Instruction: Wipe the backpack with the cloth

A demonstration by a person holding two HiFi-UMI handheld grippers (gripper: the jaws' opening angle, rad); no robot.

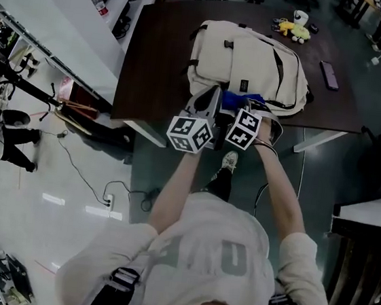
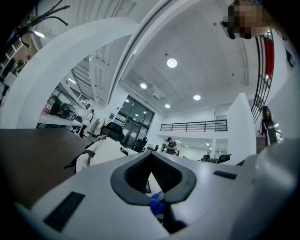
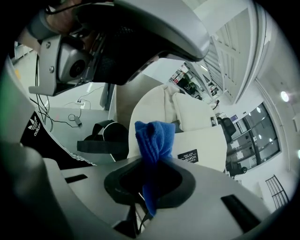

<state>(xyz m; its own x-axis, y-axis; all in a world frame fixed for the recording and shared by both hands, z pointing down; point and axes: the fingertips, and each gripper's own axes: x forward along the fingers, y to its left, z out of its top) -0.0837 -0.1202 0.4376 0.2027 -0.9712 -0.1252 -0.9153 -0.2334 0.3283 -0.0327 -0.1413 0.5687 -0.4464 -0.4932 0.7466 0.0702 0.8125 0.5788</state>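
A cream backpack (image 1: 255, 63) lies flat on the dark table (image 1: 160, 56). Both grippers meet at its near edge, close together, each holding the blue cloth (image 1: 241, 99). My left gripper (image 1: 215, 95) is shut, and a small blue corner of cloth (image 2: 157, 204) is pinched in its jaws; the backpack (image 2: 101, 147) lies ahead and to its left. The right gripper (image 1: 249, 107) is shut on a bunched fold of cloth (image 3: 154, 138) that sticks up above its jaws, just short of the backpack (image 3: 197, 124). The left gripper's body (image 3: 117, 37) hangs over the top of the right gripper view.
A yellow toy (image 1: 293, 29) and a dark flat device (image 1: 330, 74) lie on the table's far right. A white counter (image 1: 61, 24) runs along the left. Cables and a power strip (image 1: 108, 200) lie on the floor under the table's near edge.
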